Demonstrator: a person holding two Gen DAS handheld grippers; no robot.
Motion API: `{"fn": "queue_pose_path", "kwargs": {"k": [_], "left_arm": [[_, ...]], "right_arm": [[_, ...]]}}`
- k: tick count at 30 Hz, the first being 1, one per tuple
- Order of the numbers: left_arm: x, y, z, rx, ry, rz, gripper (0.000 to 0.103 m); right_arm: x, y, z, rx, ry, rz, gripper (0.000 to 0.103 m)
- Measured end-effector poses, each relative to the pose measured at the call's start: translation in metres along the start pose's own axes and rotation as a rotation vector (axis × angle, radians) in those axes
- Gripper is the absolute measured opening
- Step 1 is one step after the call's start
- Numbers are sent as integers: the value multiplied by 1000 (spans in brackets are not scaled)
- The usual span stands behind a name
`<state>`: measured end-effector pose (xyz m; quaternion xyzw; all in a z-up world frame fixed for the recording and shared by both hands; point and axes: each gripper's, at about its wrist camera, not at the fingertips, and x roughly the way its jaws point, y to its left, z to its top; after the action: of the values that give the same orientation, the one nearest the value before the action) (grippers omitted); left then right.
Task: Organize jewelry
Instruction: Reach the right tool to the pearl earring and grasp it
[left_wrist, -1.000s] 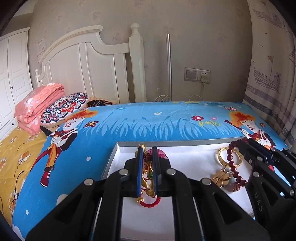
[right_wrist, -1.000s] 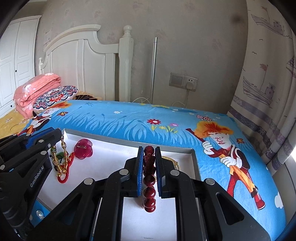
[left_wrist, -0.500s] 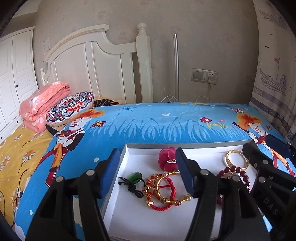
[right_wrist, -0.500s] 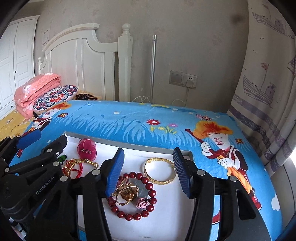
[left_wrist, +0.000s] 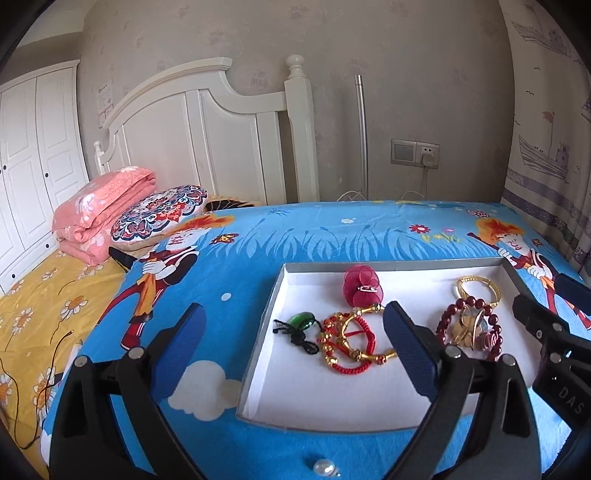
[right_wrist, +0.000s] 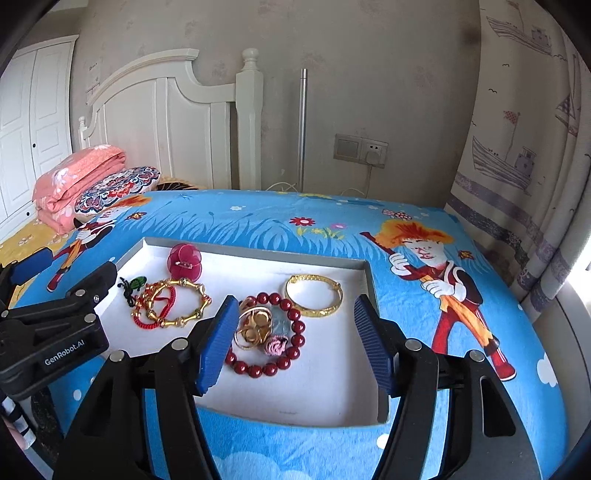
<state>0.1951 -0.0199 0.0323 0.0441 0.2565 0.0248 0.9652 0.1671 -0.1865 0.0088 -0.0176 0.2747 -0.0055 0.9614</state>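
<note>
Both the left gripper (left_wrist: 295, 347) and right gripper (right_wrist: 293, 341) have just been opening, now wide and empty, their dropped red-gold bracelet (left_wrist: 349, 341) and bead bracelet (right_wrist: 275, 334) lying in the tray (right_wrist: 258, 402) between their fingers.

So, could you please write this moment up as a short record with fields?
surface: bed with blue cartoon sheet
container: white tray
in tray: red bead bracelet, gold bangle, gold and red cord bracelet, green pendant, pink flower clip
outside tray: pearl on the sheet
left gripper: open, holding nothing
right gripper: open, holding nothing
</note>
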Motion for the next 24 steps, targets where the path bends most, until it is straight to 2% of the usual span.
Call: {"fn": "queue_pose_path", "kwargs": {"k": [4,14,24], "left_arm": [[-23,10,-22,-19,-27,4,98],[-78,25,-73,-25,-59,-37,98],[-94,9,-117,49,-54,-58,98]], "right_arm": [[-22,3,-23,-5,-22,18,69],[-69,2,-74,-7,-51,43,74],[-86,-9,-108,13,-90,18,74]]}}
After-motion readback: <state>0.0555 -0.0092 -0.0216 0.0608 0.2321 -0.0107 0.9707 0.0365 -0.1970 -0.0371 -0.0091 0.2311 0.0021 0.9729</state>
